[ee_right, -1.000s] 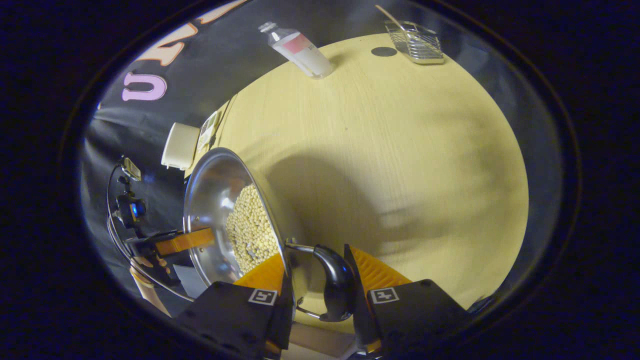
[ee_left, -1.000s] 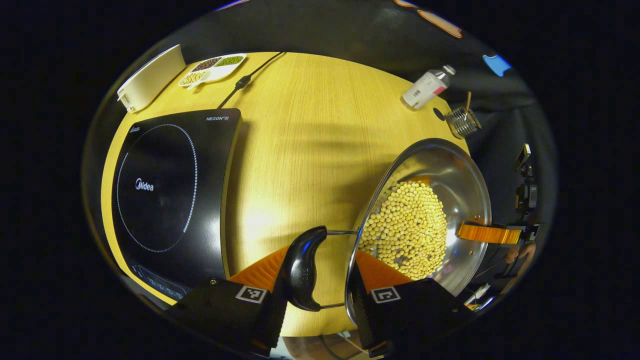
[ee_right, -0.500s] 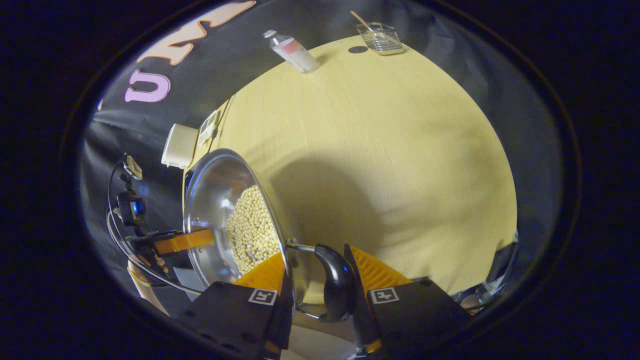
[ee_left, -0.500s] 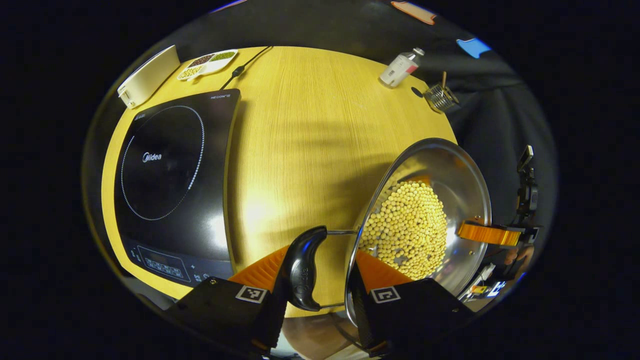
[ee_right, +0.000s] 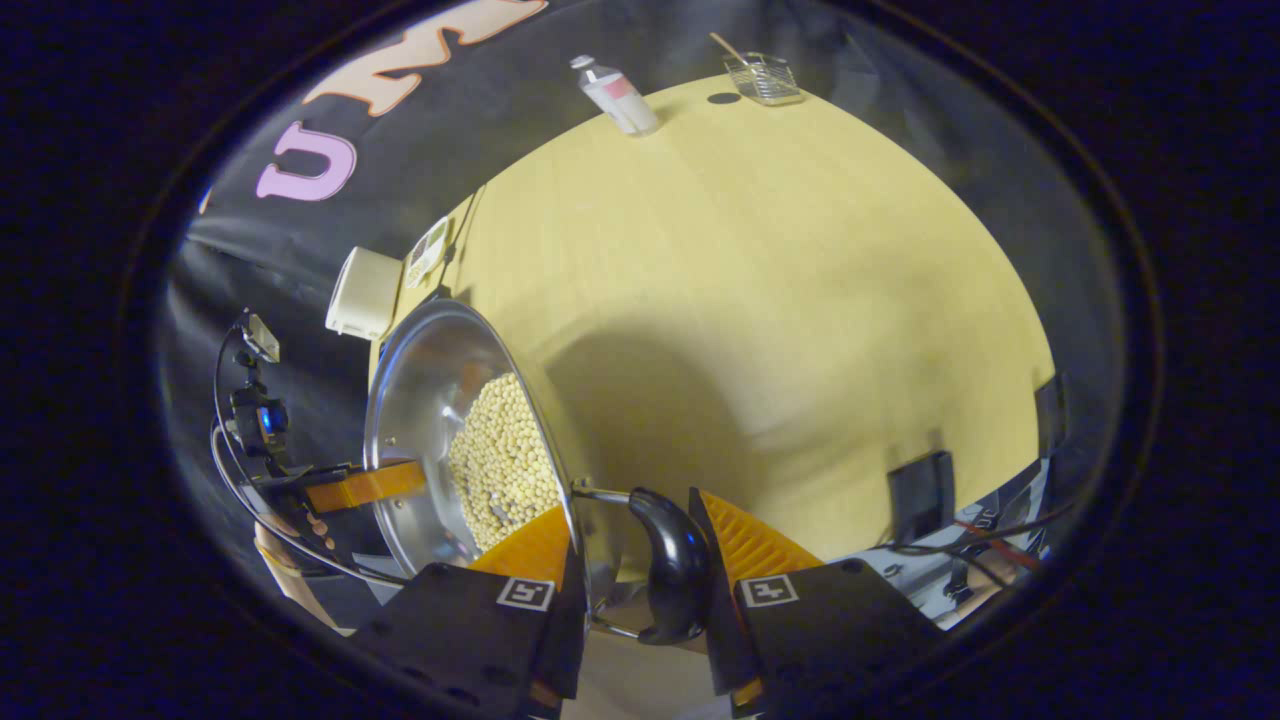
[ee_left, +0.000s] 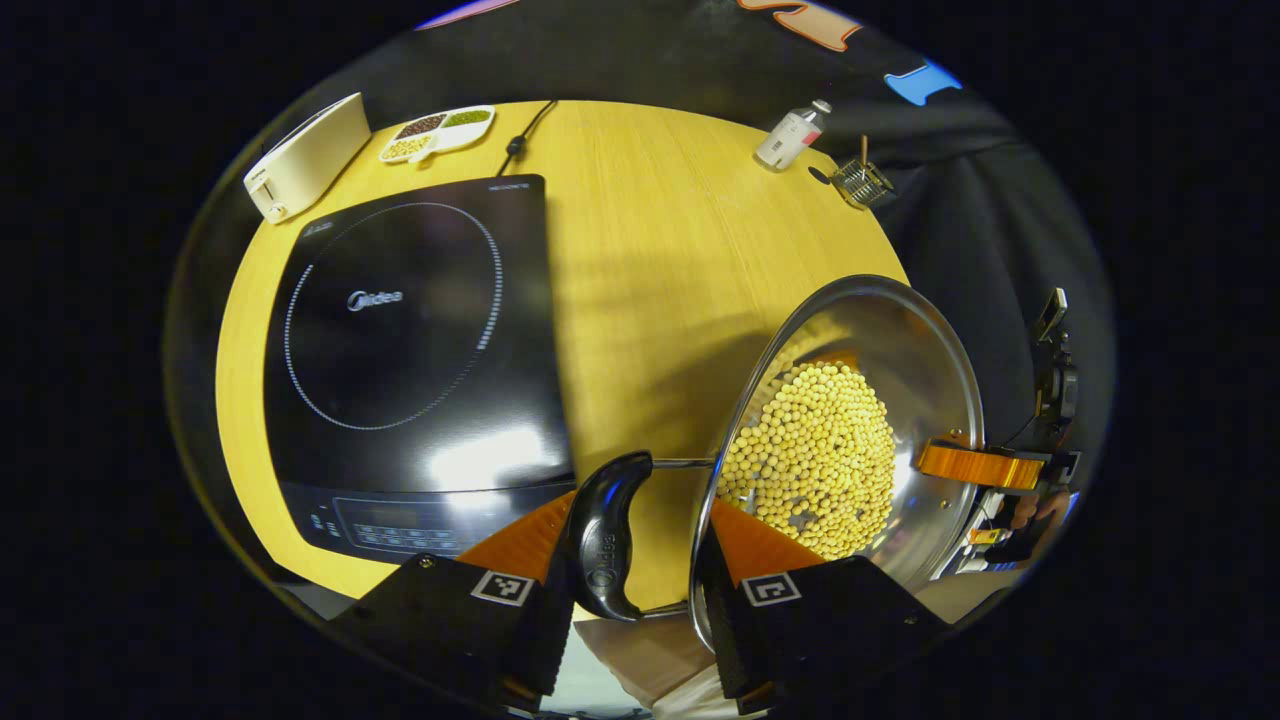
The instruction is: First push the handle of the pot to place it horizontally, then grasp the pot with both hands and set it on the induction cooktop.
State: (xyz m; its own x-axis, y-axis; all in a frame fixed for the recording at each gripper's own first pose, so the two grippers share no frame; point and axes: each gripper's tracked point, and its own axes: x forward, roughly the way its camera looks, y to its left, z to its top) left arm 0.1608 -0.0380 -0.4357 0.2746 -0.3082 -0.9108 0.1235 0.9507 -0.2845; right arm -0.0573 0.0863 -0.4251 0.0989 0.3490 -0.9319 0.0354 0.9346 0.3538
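left gripper [ee_left: 640, 555]: fingers closed in on the pot's near side handle [ee_left: 605, 535], one finger outside the handle, the other against the pot rim side; narrow gap, handle pinched between them
right gripper [ee_right: 630, 560]: same kind of grip on the opposite handle [ee_right: 672, 563]; one finger inside by the rim, other outside the black grip; nearly closed on it. Also seen in left gripper view at the pot's far rim [ee_left: 975, 467], a hand [ee_left: 1035, 508] behind it
pot [ee_left: 900, 350]: steel, shallow, carried off the table between both grippers, tilted in both views; sits right of the cooktop, not on it
contents: yellow beans [ee_left: 815, 460] piled in pot bottom
induction cooktop [ee_left: 420, 340]: black, on table left side, nothing on it, control panel at near edge
table [ee_left: 660, 250]: light wood, pot's shadow on it
far left corner: white box [ee_left: 305, 155], divided dish of beans [ee_left: 437, 132], power cord [ee_left: 520, 140]
far right corner: small bottle [ee_left: 790, 135] lying tilted, wire basket [ee_left: 860, 180] with a stick in it
right gripper view: bottle [ee_right: 615, 93] and basket [ee_right: 762, 78] at table's far edge
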